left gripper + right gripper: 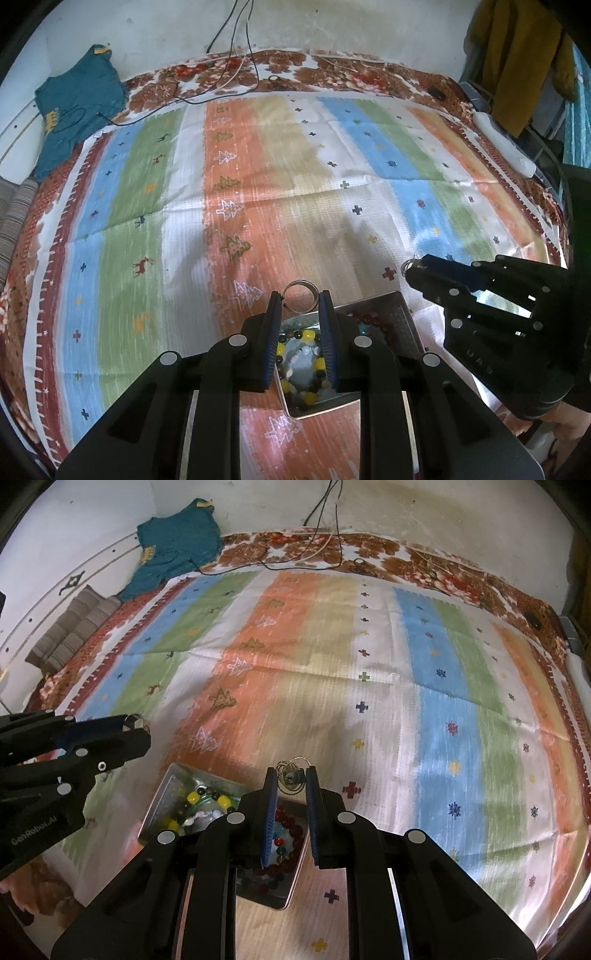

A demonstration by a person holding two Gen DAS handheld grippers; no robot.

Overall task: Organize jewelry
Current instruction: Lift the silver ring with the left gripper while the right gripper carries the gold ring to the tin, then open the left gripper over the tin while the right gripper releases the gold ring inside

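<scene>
Left wrist: tray [400, 317] rim under jaws.

Only one text can be read. In the right wrist view, the black plastic left gripper [138, 722] carries pale raised letters on its side, near the lower left edge of the picture; they read "GenRobot.AI". In the left wrist view, the black plastic right gripper [410, 266] also shows some faint raised letters on its body, but they are too dim to read. No number or label is readable elsewhere.
</scene>
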